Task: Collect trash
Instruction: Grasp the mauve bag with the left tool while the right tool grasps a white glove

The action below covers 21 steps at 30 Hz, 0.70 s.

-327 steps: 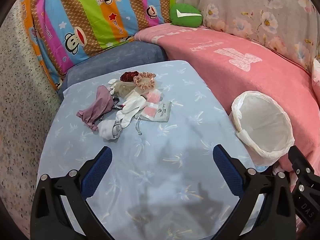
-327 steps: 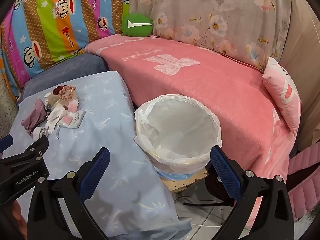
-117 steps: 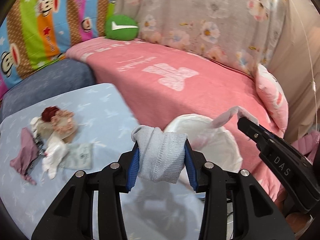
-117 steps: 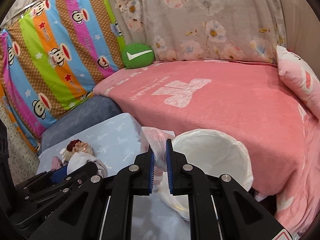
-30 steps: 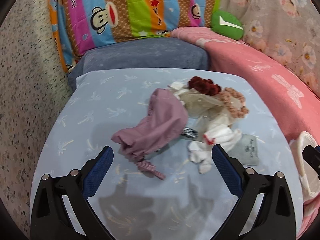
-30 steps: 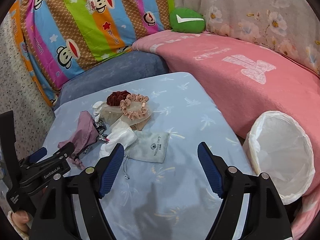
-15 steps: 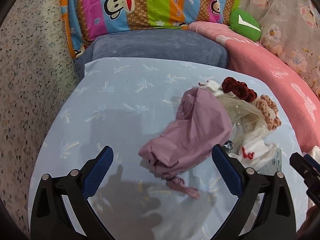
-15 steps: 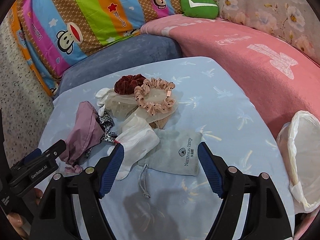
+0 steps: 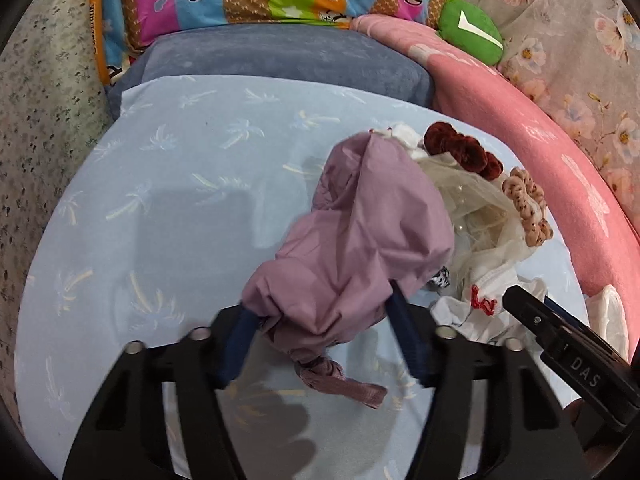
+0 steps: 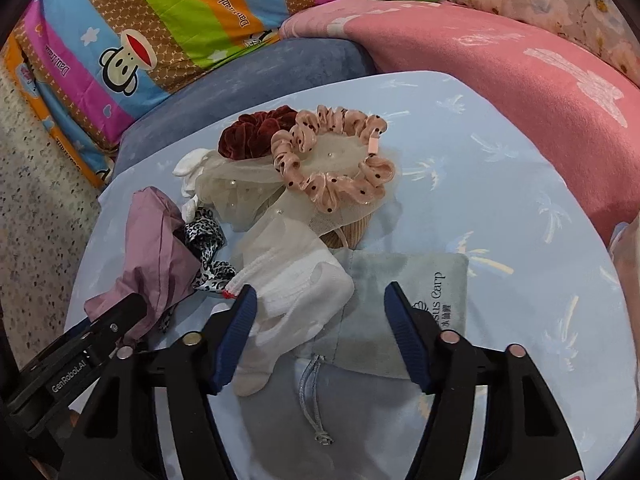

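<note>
Left wrist view: left gripper (image 9: 320,336) has its 2 blue pads set against the lower bunched end of the mauve cloth bag (image 9: 360,240), jaws narrowed onto it; the bag's knotted tie (image 9: 336,380) trails onto the blue worktop (image 9: 160,200). Only this view shows a sliver of the white bin liner (image 9: 610,316) at the right edge.

Right wrist view: right gripper (image 10: 324,332) is spread wide, holding nothing, straddling a white sock (image 10: 296,292) and a grey drawstring pouch (image 10: 400,300). Only here is the pink dotted scrunchie (image 10: 332,152) seen whole, beside a maroon scrunchie (image 10: 256,132).
</note>
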{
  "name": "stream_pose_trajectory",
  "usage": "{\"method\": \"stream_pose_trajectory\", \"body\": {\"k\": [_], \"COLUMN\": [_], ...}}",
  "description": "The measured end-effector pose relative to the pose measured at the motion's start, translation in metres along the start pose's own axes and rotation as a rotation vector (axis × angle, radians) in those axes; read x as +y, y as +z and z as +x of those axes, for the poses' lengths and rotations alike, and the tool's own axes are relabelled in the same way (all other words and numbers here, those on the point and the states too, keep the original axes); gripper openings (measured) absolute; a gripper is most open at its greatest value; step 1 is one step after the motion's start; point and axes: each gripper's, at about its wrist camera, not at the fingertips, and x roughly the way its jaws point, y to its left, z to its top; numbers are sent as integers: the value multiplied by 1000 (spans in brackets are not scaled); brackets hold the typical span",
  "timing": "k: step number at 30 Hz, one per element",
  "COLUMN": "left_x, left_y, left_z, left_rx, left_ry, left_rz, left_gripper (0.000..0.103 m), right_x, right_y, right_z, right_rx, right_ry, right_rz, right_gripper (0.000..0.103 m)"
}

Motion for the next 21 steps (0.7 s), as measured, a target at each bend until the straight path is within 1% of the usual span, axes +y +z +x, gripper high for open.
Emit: {"method": "stream_pose_trajectory", "body": {"k": [2,3,5,7,10,15,21], "left_x": [-2,-3,-3,-3,-9,-30,-66], "left_y": [-2,-3,-2,-3,-4,-4,-2], "left_z": [-1,-3,-8,-16,-29,-57,-91], "left_rx": [-3,-2,0,-8,-28,-67,-115], "left_ry": [12,7,-7,-25,-34,-57,-108], "left_rz": [17,19,4,-11,-12,7,52], "left_gripper": [31,27,15,11,8,7,7], "right_x": [-1,-1,0,0,-1,-7,-22], "right_y": [-3,-5,-8,-10,-13,-14,-12], "right_z": [5,5,0,-8,-29,-74,-127], "right_rx": [20,25,18,10,-22,-94,-181], "right_ry": [18,23,33,41,56,74,81], "right_rz": [6,5,3,-3,-15,-30,-28], "right_gripper": [23,19,8,5,4,4,4]}}
